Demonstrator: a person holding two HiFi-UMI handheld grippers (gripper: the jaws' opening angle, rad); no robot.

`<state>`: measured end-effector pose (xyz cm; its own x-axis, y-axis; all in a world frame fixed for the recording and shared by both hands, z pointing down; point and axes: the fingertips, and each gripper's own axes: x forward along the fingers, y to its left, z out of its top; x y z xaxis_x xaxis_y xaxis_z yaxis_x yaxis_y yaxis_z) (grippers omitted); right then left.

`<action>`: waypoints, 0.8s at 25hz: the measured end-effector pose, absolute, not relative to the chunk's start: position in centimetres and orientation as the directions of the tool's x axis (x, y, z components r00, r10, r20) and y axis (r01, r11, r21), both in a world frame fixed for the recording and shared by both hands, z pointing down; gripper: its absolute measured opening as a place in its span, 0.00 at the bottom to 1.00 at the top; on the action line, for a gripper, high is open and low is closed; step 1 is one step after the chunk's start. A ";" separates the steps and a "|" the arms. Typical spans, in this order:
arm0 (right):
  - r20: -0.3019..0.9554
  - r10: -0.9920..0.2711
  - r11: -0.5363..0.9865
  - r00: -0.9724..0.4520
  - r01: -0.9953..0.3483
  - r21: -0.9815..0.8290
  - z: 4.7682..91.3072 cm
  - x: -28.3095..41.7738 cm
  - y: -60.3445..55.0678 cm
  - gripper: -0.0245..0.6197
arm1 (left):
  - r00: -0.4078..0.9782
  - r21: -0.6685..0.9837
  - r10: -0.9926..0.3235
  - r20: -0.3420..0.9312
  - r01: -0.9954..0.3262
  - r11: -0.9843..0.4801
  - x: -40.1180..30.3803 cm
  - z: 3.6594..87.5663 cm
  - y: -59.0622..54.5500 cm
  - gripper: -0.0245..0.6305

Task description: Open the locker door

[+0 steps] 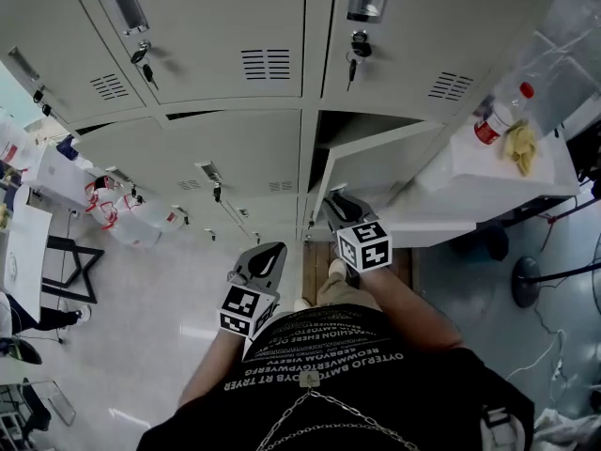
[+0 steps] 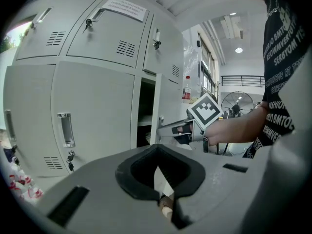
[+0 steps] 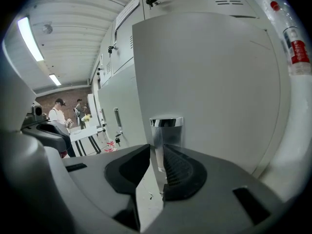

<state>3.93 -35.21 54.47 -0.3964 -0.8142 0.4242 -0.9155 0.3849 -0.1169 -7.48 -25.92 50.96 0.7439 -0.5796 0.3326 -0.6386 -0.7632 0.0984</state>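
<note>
The grey locker door (image 1: 385, 163) stands ajar, with a dark gap along its hinge side. Its chrome handle (image 3: 165, 130) sits between the jaws of my right gripper (image 3: 156, 152), which is shut on it. In the head view my right gripper (image 1: 336, 200) reaches to the door's edge, and in the left gripper view the right gripper (image 2: 163, 127) sits at the ajar door (image 2: 157, 106). My left gripper (image 1: 263, 263) hangs lower and left, away from the lockers. Its jaws meet at the tips (image 2: 157, 147) and hold nothing.
Closed grey lockers (image 1: 216, 36) fill the wall, with keys in their locks (image 1: 355, 56). A white table (image 1: 470, 172) to the right bears a red-labelled bottle (image 1: 498, 120) and a yellow cloth (image 1: 519, 146). Bags (image 1: 103, 205) lie on the floor at left. People (image 3: 57, 113) stand far off.
</note>
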 end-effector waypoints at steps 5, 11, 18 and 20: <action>0.423 -0.801 0.420 -0.423 -0.901 -0.107 54.4 4.3 -33.1 0.17 | 0.751 0.112 -0.560 0.348 -0.627 -0.771 -7.4 51.6 -25.1 0.03; 0.425 -0.784 0.455 -0.453 -0.885 -0.103 54.3 5.4 -30.1 0.17 | 0.774 0.129 -0.539 0.333 -0.603 -0.787 -5.8 51.4 -24.6 0.03; 0.408 -0.752 0.479 -0.519 -0.854 -0.203 53.7 4.8 -28.5 0.37 | 0.789 0.107 -0.512 0.339 -0.573 -0.813 -3.1 51.7 -24.2 0.03; 0.408 -0.756 0.477 -0.512 -0.858 -0.194 53.5 4.4 -29.1 0.36 | 0.792 0.098 -0.502 0.347 -0.563 -0.821 -2.2 51.7 -23.9 0.03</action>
<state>4.36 -29.10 53.48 -0.5122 -0.7558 0.4081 -0.8575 0.4766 -0.1936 -2.17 -23.88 51.72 0.7922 -0.5020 0.3470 -0.5631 -0.8205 0.0984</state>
